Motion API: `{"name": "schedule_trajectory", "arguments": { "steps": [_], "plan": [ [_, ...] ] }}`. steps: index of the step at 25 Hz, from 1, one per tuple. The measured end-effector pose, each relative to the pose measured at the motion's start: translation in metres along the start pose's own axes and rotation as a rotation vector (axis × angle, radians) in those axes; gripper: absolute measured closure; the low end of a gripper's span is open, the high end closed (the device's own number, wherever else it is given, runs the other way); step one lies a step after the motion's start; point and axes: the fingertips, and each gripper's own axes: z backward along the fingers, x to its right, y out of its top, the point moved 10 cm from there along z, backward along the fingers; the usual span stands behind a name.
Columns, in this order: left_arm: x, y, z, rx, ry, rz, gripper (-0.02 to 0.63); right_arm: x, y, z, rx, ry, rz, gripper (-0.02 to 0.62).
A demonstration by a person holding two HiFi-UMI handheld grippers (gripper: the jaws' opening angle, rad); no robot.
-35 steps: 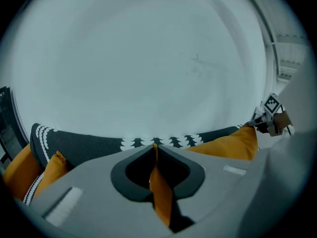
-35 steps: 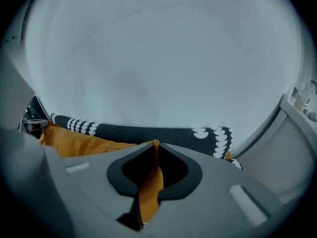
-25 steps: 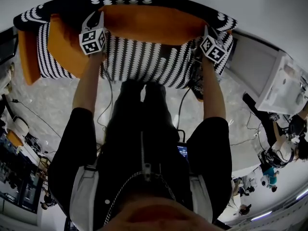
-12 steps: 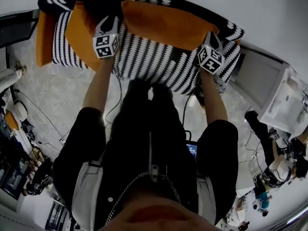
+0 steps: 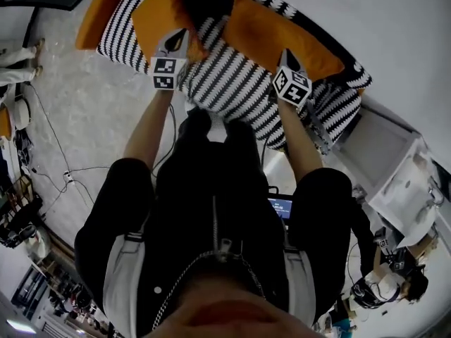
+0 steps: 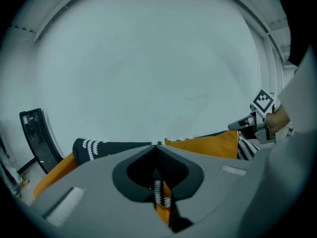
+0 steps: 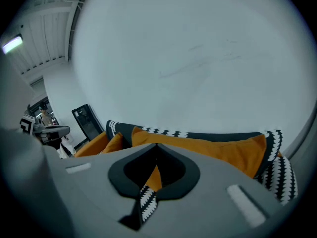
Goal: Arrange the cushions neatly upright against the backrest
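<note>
A black-and-white striped cushion (image 5: 227,83) with an orange back hangs between my two grippers in front of the striped sofa (image 5: 338,101). My left gripper (image 5: 176,39) has just been closing and is shut on the cushion's edge; a fold of striped and orange fabric (image 6: 159,198) sits between its jaws (image 6: 157,146). My right gripper (image 5: 287,56) has also just been closing and pinches the same cushion's fabric (image 7: 147,195) at the other side (image 7: 156,146). A long orange cushion (image 5: 282,37) leans on the backrest. Another orange cushion (image 5: 156,14) lies at the left end.
An orange pad (image 5: 97,9) covers the sofa's left arm. A white cabinet (image 5: 405,189) stands at the right. Cables (image 5: 63,174) trail over the floor at the left. A black frame (image 6: 34,133) stands beside the sofa, with a white wall behind.
Both grippers have risen and moved in over the seat. Their jaws have shut on the striped cushion, which now hangs lifted between them. The head view has swung left.
</note>
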Motion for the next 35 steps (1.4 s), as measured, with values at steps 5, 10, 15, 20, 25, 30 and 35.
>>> {"name": "schedule_trajectory", "arguments": {
  "steps": [5, 10, 15, 20, 25, 30, 35],
  "plan": [
    [-0.066, -0.033, 0.066, 0.013, 0.014, 0.033, 0.595, -0.108, -0.023, -0.004, -0.021, 0.049, 0.044, 0.592],
    [-0.138, -0.078, 0.114, 0.026, -0.017, 0.097, 0.595, -0.217, -0.044, -0.012, -0.032, 0.021, 0.086, 0.592],
    [-0.177, -0.093, 0.146, 0.040, -0.087, 0.086, 0.597, -0.279, -0.052, -0.012, -0.007, -0.015, 0.031, 0.591],
    [-0.216, -0.100, 0.171, 0.058, -0.122, 0.096, 0.597, -0.333, -0.060, -0.020, -0.009, -0.064, 0.020, 0.592],
    [-0.248, -0.099, 0.175, 0.067, -0.152, 0.092, 0.597, -0.368, -0.061, -0.039, -0.011, -0.068, -0.011, 0.592],
    [-0.270, -0.099, 0.153, 0.047, -0.183, 0.068, 0.597, -0.367, -0.068, -0.070, -0.016, -0.083, -0.098, 0.592],
    [-0.314, -0.090, 0.131, -0.006, -0.239, 0.018, 0.595, -0.386, -0.057, -0.103, 0.005, -0.124, -0.159, 0.592]
  ]
}}
